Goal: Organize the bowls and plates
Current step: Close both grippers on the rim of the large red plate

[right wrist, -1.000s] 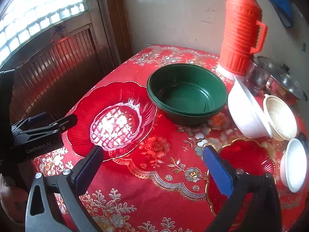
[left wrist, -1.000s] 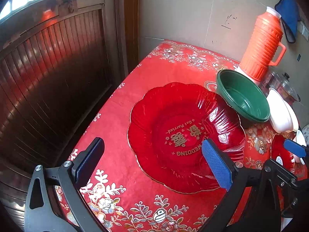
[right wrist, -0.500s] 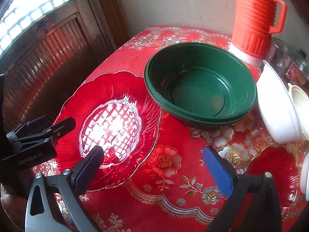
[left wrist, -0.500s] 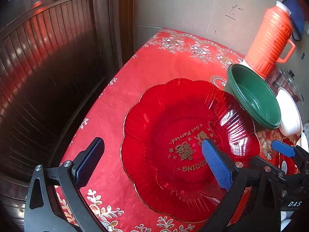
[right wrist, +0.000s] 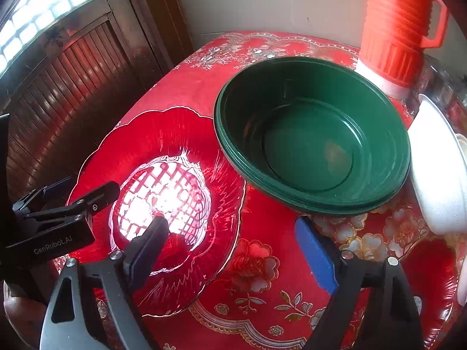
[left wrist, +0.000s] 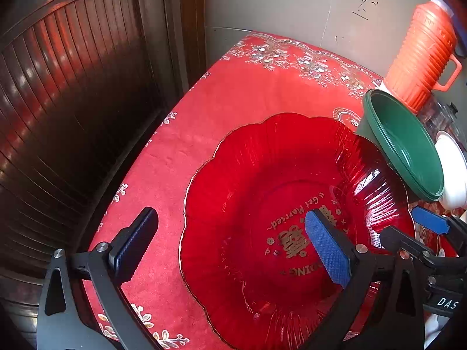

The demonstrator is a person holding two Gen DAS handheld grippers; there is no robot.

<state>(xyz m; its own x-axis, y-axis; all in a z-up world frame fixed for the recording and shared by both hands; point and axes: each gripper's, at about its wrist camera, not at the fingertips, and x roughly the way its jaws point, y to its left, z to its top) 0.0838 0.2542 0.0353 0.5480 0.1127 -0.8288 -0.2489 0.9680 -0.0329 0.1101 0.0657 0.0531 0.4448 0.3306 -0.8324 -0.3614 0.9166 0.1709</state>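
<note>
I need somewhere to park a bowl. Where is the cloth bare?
Bare: tablecloth at the far corner, between wall, red plate and green bowl. Crowded: the side with the orange flask and white bowl.

The left hand-held gripper (left wrist: 230,245) has a black frame with silver screws, one dark pad and one blue textured pad; the right hand-held gripper (right wrist: 233,243) matches it; white lettering marks both bodies.

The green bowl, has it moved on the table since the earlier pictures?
No. The green bowl sits between the orange flask and the red plate as before; only the camera came closer.
</note>
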